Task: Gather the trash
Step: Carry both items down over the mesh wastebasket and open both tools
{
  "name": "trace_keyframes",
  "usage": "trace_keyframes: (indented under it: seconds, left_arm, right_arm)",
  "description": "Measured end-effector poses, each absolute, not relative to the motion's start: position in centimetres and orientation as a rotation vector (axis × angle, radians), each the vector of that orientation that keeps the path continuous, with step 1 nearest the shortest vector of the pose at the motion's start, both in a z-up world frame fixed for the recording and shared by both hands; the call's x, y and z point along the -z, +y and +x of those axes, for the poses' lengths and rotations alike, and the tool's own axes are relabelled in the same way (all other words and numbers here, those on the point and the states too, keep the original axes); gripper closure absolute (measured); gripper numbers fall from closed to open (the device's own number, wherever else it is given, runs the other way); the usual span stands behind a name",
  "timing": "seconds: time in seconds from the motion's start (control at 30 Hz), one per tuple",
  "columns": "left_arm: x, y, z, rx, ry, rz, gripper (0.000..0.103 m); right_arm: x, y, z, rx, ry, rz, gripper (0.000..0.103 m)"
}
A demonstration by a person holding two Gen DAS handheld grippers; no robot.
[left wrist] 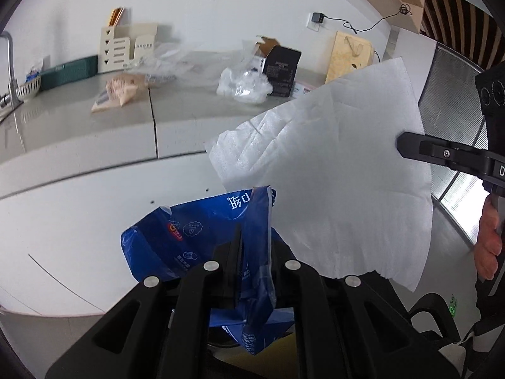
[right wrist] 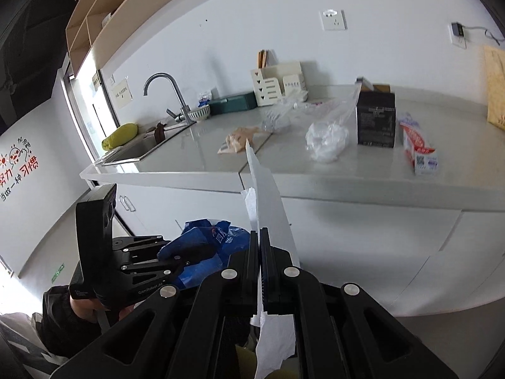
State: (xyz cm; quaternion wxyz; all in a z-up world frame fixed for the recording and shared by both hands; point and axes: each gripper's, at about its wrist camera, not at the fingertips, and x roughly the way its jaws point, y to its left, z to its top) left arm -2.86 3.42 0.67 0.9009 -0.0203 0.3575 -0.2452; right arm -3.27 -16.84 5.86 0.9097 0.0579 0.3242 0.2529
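Note:
My left gripper (left wrist: pixel 252 240) is shut on a crumpled blue plastic wrapper (left wrist: pixel 202 237) and holds it in the air in front of the white cabinet. The wrapper also shows in the right wrist view (right wrist: pixel 205 246). My right gripper (right wrist: pixel 260 237) is shut on a white foam sheet (right wrist: pixel 265 189), seen edge-on there. In the left wrist view the sheet (left wrist: pixel 331 170) hangs broad and flat just right of the wrapper, with the right gripper (left wrist: pixel 401 143) pinching its right edge. More trash lies on the counter: a crumpled clear bag (right wrist: pixel 326 140) and a tan wrapper (right wrist: pixel 236 142).
The grey counter (right wrist: pixel 315 170) carries a black box (right wrist: pixel 375 118), a red-and-white carton (right wrist: pixel 419 150), a cream organiser (right wrist: pixel 277 87) and a green tray (right wrist: pixel 233 104). A sink (right wrist: pixel 142 148) with a tap (right wrist: pixel 170 94) is at the left. White cabinets (right wrist: pixel 347 246) stand below.

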Motion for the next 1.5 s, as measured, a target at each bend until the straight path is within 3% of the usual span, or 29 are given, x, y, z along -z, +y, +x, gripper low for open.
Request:
trace_keyframes:
  seconds: [0.27,0.67,1.0,1.27,1.5]
  left_arm:
    - [7.0,3.0,0.0,0.486,0.861,-0.060,0.092]
    - [20.8,0.9,7.0,0.419,1.192,-0.082,0.092]
    - [30.0,-1.1,10.9,0.390,1.406,-0.097,0.093]
    - [35.7,-1.9,12.5,0.374,1.532,-0.027,0.092]
    - [37.8,-1.5,13.6,0.351,1.587,-0.068,0.092]
  right_arm:
    - [1.2,-15.4,-0.4,-0.556,0.803,0.130,0.097]
    - [16.3,-15.8,6.2,-0.454,1.069,0.191,0.096]
    - [25.5,-16.1,10.4,-0.360,1.258,0.237,0.096]
    - [32.3,-18.0,13.6,-0.275,1.415,0.386,0.096]
    - [34.5,-17.5,14.3,-0.235,1.462,0.356,0.096]
